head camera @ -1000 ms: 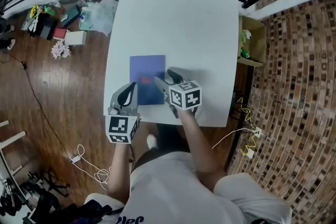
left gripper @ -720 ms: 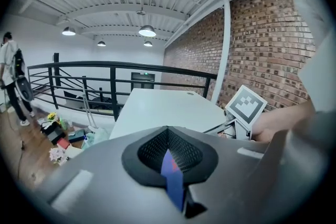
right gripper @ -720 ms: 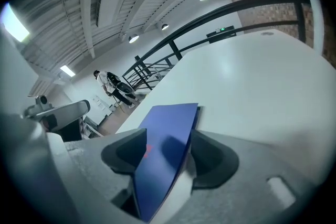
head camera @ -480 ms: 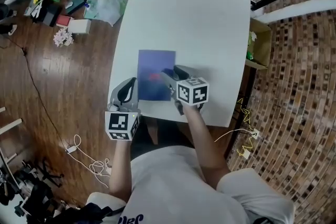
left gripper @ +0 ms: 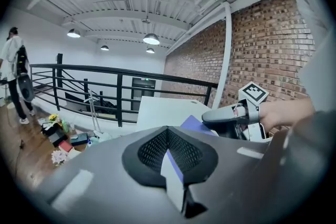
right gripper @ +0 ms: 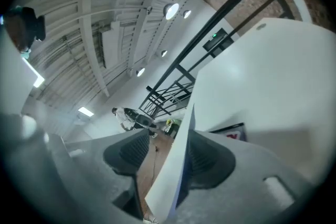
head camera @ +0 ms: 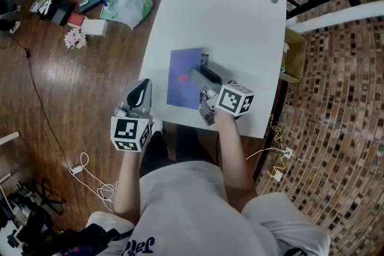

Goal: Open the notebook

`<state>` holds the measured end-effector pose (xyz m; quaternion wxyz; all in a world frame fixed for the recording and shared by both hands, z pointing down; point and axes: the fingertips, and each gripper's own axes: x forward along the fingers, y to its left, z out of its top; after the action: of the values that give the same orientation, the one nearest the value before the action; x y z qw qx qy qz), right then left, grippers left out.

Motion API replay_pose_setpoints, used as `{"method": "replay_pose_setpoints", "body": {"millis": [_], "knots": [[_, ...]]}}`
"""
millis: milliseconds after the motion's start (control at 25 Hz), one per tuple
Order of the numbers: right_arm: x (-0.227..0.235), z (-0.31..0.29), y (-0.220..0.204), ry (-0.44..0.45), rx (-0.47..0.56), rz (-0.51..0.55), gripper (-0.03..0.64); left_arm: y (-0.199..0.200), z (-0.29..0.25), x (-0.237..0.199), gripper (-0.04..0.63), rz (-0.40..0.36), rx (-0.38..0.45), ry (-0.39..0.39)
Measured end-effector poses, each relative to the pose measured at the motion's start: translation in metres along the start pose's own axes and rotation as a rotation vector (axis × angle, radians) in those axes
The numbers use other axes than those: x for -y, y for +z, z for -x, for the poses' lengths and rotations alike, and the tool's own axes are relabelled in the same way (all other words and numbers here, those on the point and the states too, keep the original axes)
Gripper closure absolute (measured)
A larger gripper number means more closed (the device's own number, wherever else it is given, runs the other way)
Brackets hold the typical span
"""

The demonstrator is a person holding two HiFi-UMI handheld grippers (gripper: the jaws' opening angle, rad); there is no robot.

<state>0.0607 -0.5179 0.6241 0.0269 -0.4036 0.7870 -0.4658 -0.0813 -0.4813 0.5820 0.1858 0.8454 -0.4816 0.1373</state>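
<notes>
Two grippers logged. The notebook point(head camera: 182, 69) lies on the white table point(head camera: 228, 15), in the centre of the head view and close to the table's lower edge. Its purple cover faces up with a small red mark point(head camera: 183, 77) near the middle. Long axis runs from top to bottom of the frame, the top leaning slightly right.

Right gripper point(head camera: 203, 69) reaches in from the lower right over the notebook's right-hand side. In the right gripper view the cover's edge point(right gripper: 176, 165) stands upright between the jaws – white on one face, purple on the other. It lies against the right pad, with a clear gap to the left pad. Jaws apart, and they have just been closing.

Left gripper point(head camera: 144, 86) hangs off the table's left edge, beside the notebook but apart from it – tips together, nothing held.
</notes>
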Motion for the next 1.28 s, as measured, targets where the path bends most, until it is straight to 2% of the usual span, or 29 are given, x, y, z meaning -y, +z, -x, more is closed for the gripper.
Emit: {"method": "replay_pose_setpoints", "body": {"millis": [280, 400, 520, 600, 800, 1040, 1200, 1280], "knots": [[-0.11, -0.042, -0.029, 0.167, -0.117, 0.172, 0.396, 0.004, 0.039, -0.039, 0.58, 0.032, 0.039, 0.056], [-0.134, -0.063, -0.059, 0.201, -0.183, 0.22, 0.396, 0.0, 0.055, -0.056, 0.58, 0.052, 0.05, 0.088], [-0.141, -0.08, -0.093, 0.202, -0.237, 0.224, 0.396, -0.009, 0.073, -0.071, 0.58, 0.072, 0.052, 0.12], [-0.132, -0.092, -0.118, 0.164, -0.287, 0.234, 0.396, -0.017, 0.085, -0.081, 0.58, 0.085, 0.047, 0.14], [-0.085, -0.12, -0.168, 0.005, -0.423, 0.305, 0.396, -0.04, 0.104, -0.096, 0.58, 0.111, 0.027, 0.171], [-0.047, -0.131, -0.203, -0.195, -0.608, 0.7, 0.471, -0.054, 0.118, -0.097, 0.58, 0.112, 0.021, 0.166], [-0.041, -0.138, -0.202, -0.27, -0.586, 0.841, 0.549, -0.053, 0.128, -0.095, 0.58, 0.094, 0.037, 0.143], [-0.042, -0.139, -0.206, -0.288, -0.565, 0.875, 0.554, -0.053, 0.14, -0.094, 0.58, 0.091, 0.046, 0.132]]}}
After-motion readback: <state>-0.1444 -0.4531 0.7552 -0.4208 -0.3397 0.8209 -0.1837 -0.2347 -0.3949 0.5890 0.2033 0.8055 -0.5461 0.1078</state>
